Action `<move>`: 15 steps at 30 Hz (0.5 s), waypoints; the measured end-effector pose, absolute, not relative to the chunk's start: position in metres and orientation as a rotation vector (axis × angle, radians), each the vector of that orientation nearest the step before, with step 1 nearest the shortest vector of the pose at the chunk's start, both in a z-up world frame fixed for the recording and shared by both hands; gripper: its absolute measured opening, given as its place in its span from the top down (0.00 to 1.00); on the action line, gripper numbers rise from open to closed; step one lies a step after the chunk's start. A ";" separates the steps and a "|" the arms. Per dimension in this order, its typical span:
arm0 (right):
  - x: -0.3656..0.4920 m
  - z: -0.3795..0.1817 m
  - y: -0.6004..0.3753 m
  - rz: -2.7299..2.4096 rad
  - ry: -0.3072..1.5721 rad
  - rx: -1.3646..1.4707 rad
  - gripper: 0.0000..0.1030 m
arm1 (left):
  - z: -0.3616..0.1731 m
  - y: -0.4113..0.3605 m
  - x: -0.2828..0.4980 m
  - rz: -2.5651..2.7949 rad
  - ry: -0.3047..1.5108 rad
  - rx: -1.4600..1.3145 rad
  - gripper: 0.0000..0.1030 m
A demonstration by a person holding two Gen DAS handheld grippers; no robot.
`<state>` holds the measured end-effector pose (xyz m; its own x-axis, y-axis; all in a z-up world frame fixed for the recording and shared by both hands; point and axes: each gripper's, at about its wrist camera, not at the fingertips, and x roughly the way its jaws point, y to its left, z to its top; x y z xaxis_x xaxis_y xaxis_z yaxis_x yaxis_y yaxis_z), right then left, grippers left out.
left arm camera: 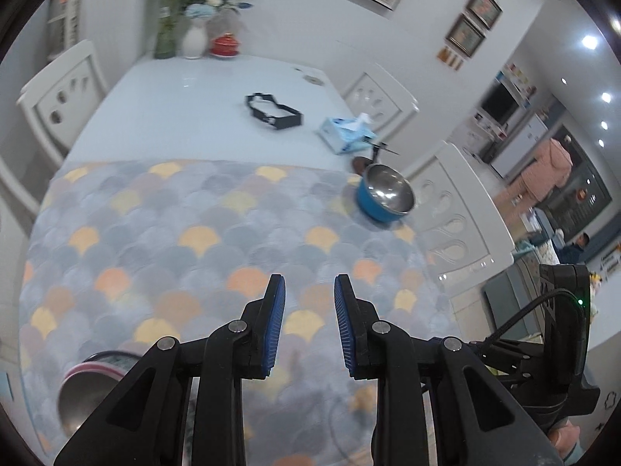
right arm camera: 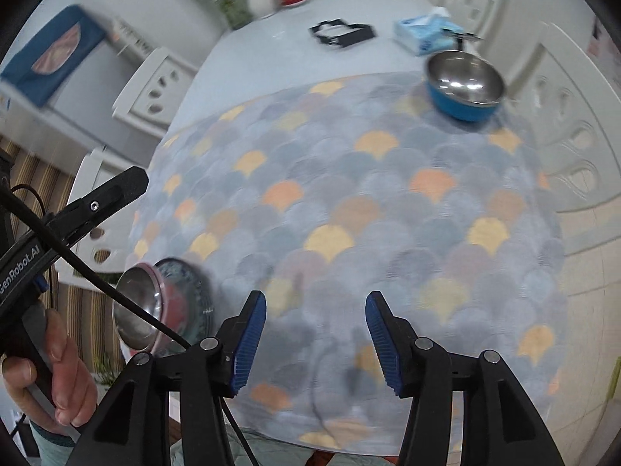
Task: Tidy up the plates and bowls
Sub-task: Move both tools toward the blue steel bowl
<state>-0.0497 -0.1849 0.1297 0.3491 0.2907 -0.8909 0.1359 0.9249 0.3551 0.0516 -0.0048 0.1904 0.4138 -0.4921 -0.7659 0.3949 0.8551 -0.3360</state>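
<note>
A blue bowl with a steel inside [left arm camera: 385,197] stands at the far right of the scale-patterned mat [left arm camera: 194,233]; it also shows in the right wrist view [right arm camera: 464,83]. A pink-rimmed steel bowl [right arm camera: 137,306] rests on a dark patterned plate [right arm camera: 194,303] at the mat's near left edge; the bowl also shows in the left wrist view [left arm camera: 83,392]. My left gripper [left arm camera: 309,310] is open and empty above the near mat. My right gripper [right arm camera: 316,334] is open and empty above the near mat, right of the pink bowl.
On the bare white table [left arm camera: 186,105] beyond the mat lie a black strap-like object [left arm camera: 274,110] and a blue tissue box [left arm camera: 347,134]. Vases with flowers [left arm camera: 194,35] and a red pot [left arm camera: 225,44] stand at the far end. White chairs [left arm camera: 462,209] surround the table.
</note>
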 end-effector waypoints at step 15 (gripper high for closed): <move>-0.035 0.107 -0.246 0.125 1.257 0.461 0.49 | 0.175 -0.060 0.055 -0.554 1.039 -0.101 0.77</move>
